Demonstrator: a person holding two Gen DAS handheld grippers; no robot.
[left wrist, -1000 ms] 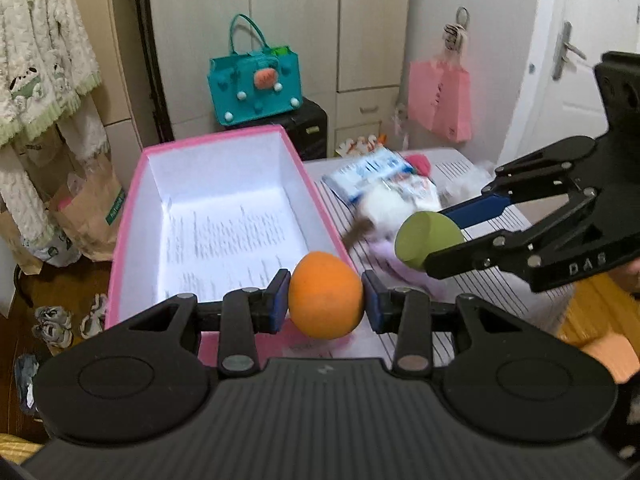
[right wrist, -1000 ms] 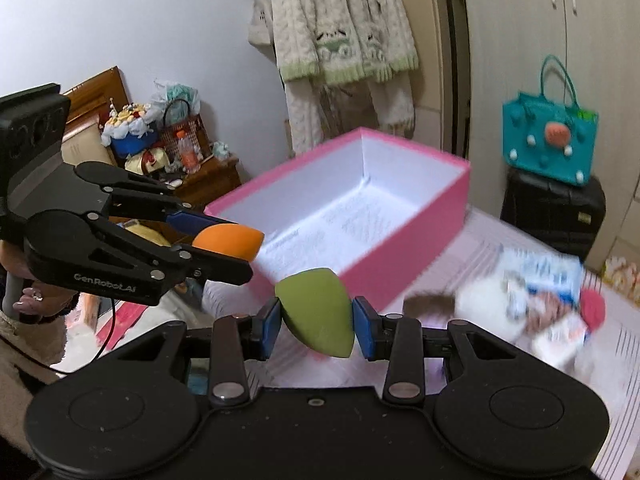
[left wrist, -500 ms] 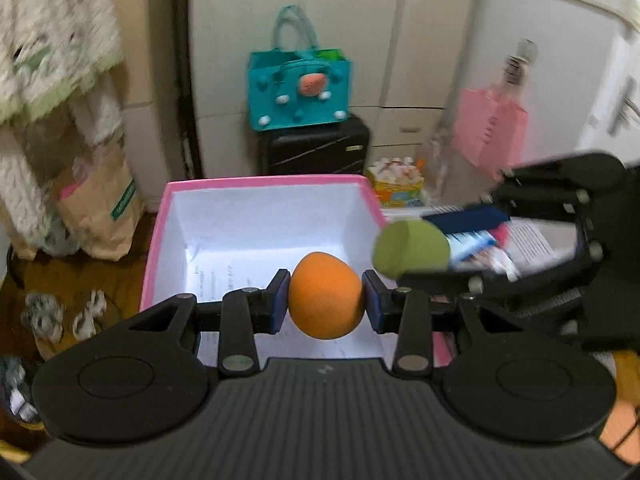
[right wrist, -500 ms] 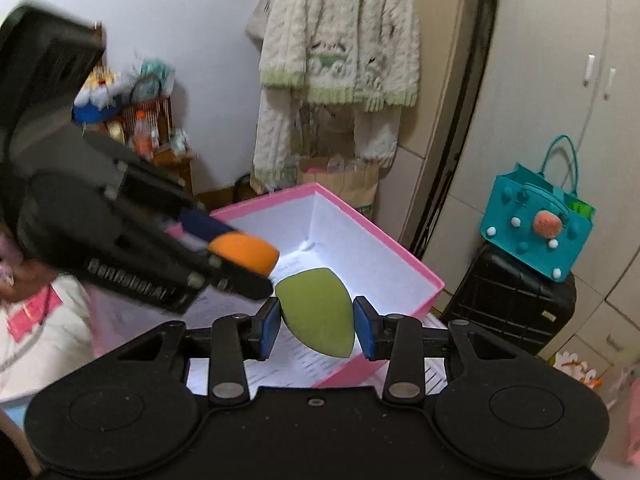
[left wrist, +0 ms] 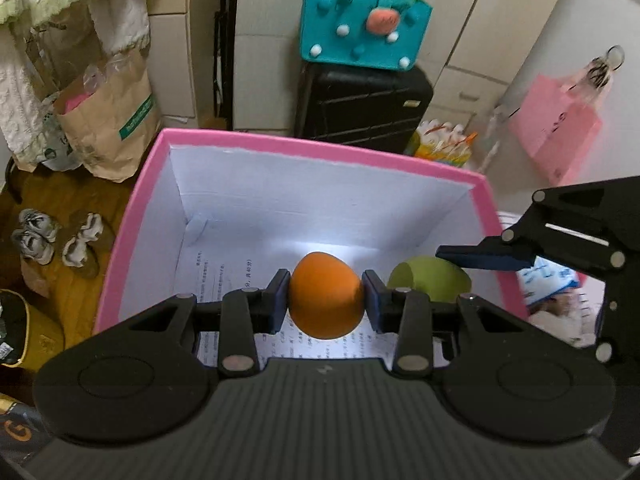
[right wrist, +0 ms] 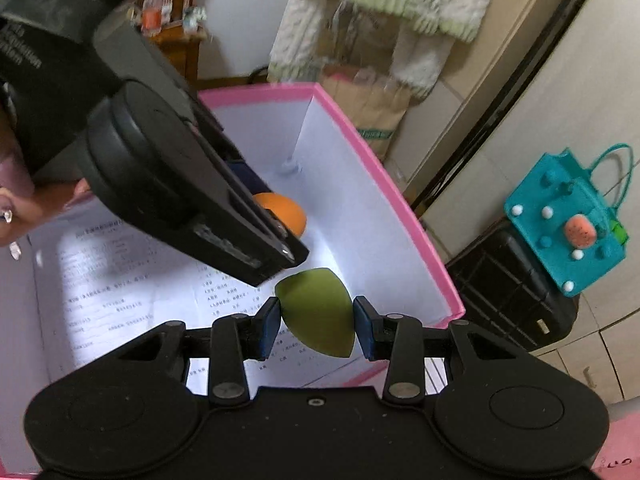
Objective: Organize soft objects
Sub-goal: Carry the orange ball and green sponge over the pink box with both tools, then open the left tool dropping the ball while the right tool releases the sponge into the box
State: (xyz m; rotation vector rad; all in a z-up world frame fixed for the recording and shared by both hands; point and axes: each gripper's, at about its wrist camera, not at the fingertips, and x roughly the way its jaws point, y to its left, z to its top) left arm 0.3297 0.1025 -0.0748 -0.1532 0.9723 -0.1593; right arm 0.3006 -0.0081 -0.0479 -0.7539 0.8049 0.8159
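My left gripper (left wrist: 326, 298) is clamped on the orange sponge (left wrist: 326, 294), both blue pads pressed against its sides, and it hangs over the open pink box (left wrist: 276, 148), above the printed sheet (left wrist: 224, 276) lining the box floor. Just to the right of it, also over the box and close to the box's right wall, my right gripper (right wrist: 316, 322) pinches the green sponge (right wrist: 318, 310) between its pads, pointed end toward the camera. The two sponges sit side by side above the box, near each other but not touching. Beyond the box's far wall stands a black suitcase (left wrist: 360, 108) with a teal bag (left wrist: 362, 26) on top, and beyond the box's right wall hangs a pink bag (left wrist: 556, 128).
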